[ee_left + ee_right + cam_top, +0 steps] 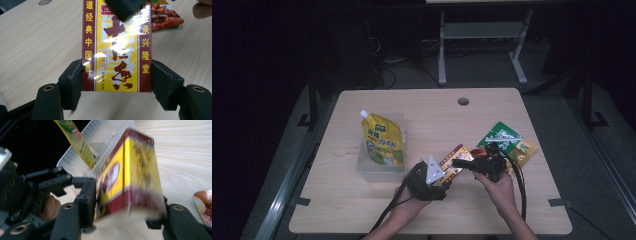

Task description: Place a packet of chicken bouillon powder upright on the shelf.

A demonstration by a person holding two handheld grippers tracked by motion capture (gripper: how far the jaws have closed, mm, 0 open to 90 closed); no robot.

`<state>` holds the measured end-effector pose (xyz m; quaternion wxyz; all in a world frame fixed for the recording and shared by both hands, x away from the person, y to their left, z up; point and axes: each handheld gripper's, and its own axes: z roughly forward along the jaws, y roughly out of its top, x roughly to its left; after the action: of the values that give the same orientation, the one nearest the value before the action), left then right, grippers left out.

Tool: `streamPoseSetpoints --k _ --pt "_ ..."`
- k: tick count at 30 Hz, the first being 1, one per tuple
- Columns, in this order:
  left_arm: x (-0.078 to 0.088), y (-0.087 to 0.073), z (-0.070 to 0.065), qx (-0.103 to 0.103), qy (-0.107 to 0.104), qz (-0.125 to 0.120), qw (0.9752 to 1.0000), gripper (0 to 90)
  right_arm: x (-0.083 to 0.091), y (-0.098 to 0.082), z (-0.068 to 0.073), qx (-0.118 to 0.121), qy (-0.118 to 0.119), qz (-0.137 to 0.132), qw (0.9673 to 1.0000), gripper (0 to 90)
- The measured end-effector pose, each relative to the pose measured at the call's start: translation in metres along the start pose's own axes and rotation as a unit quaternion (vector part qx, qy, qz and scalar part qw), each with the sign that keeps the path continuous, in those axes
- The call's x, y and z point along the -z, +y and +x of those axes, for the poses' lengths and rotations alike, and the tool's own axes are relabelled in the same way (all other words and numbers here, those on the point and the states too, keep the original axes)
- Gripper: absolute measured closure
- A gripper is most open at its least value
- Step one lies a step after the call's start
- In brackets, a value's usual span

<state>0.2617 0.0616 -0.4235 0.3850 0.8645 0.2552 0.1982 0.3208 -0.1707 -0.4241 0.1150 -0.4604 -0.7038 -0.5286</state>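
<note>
holding the yellow and dark-red box (117, 52) between both grippers, the person has it up off the table (362, 200), just in front of the hands. in the left gripper view the left gripper (117, 82) has its fingers (71, 82) pressed against the two long edges of the box, one on each side, so that end looks firmly pinched. in the right gripper view the right gripper (125, 217) has the other end of the box between its fingers (86, 197); the near finger lies against the box face, but the picture is blurred and i cannot tell whether the far one is pressing yet.

to do this handover well, i would keep the left pinch steady until the right fingers sit flat on both faces, not on a corner, since a glossy wrapped box is likely to slip or twist. the two grips should stay at opposite ends so the fingers do not collide.

a little farther off, on the left, stands the clear plastic tub (379, 170) with the yellow spout pouch (382, 140) leaning in it; if the box is meant for the tub, it should go in beside the pouch, tilted to clear the rim. farther right lie the green packet (501, 136) and an orange snack packet (524, 150), well apart from the tub.
</note>
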Motion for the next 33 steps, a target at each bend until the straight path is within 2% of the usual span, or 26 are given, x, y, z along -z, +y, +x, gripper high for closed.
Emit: streamPoseSetpoints --k 3,7,13,15,16,17,19,20,22,23,25,26,27,28,29,30,33 --pt "-0.002 -0.001 -0.001 0.008 -0.003 0.003 1.0 32.0 0.0 0.001 0.003 0.006 0.002 -0.002 1.0 59.2" --pt "-0.003 -0.003 0.0 0.009 -0.002 0.008 0.9999 31.9 0.0 0.004 0.008 0.016 0.002 0.0 0.9999 63.5" --pt "-0.003 -0.004 0.0 0.006 -0.007 0.01 0.9999 31.0 -0.002 0.008 0.015 0.045 -0.008 0.021 0.9988 65.2" --pt "-0.002 -0.005 0.0 0.006 -0.01 0.012 0.9999 30.1 -0.002 0.011 0.018 0.052 -0.001 0.028 0.9983 66.2" --pt "-0.002 -0.005 0.0 0.006 -0.011 0.012 0.9998 29.1 -0.003 0.013 0.022 0.071 0.001 0.036 0.9968 66.8" --pt "-0.002 -0.005 0.0 0.006 -0.012 0.014 0.9998 29.1 -0.003 0.013 0.022 0.071 0.001 0.036 0.9968 66.8" --pt "-0.001 -0.006 0.0 0.009 -0.016 0.014 0.9997 28.4 -0.004 0.016 0.025 0.092 -0.004 0.047 0.9946 67.0" --pt "0.0 -0.006 0.0 0.007 -0.015 0.015 0.9997 27.9 -0.006 0.018 0.028 0.11 -0.006 0.055 0.9924 67.2" --pt "0.002 -0.008 0.001 0.01 -0.018 0.015 0.9997 28.3 -0.006 0.02 0.031 0.113 -0.007 0.057 0.9919 67.3" --pt "0.003 -0.009 0.002 0.009 -0.017 0.015 0.9997 28.7 -0.006 0.021 0.032 0.128 -0.013 0.06 0.9899 67.3" --pt "0.005 -0.011 0.002 0.014 -0.022 0.017 0.9995 28.4 -0.004 0.023 0.035 0.143 -0.016 0.063 0.9875 67.3" --pt "0.006 -0.013 0.002 0.013 -0.024 0.019 0.9994 28.2 -0.004 0.025 0.037 0.158 -0.018 0.068 0.9849 67.3" --pt "0.008 -0.014 0.001 0.01 -0.024 0.018 0.9995 28.2 -0.004 0.025 0.037 0.158 -0.018 0.068 0.9849 67.3" --pt "0.011 -0.016 0.0 0.007 -0.026 0.016 0.9995 28.1 -0.003 0.028 0.04 0.173 -0.02 0.073 0.9821 67.3" --pt "0.011 -0.016 0.0 0.007 -0.026 0.016 0.9995 28.1 -0.003 0.028 0.04 0.173 -0.02 0.073 0.9821 67.3" --pt "0.013 -0.017 -0.001 0.008 -0.028 0.016 0.9994 28.0 -0.004 0.03 0.042 0.184 -0.025 0.076 0.9796 67.3" --pt "0.017 -0.019 -0.002 0.005 -0.034 0.014 0.9993 27.7 -0.004 0.033 0.043 0.192 -0.025 0.079 0.978 67.3"
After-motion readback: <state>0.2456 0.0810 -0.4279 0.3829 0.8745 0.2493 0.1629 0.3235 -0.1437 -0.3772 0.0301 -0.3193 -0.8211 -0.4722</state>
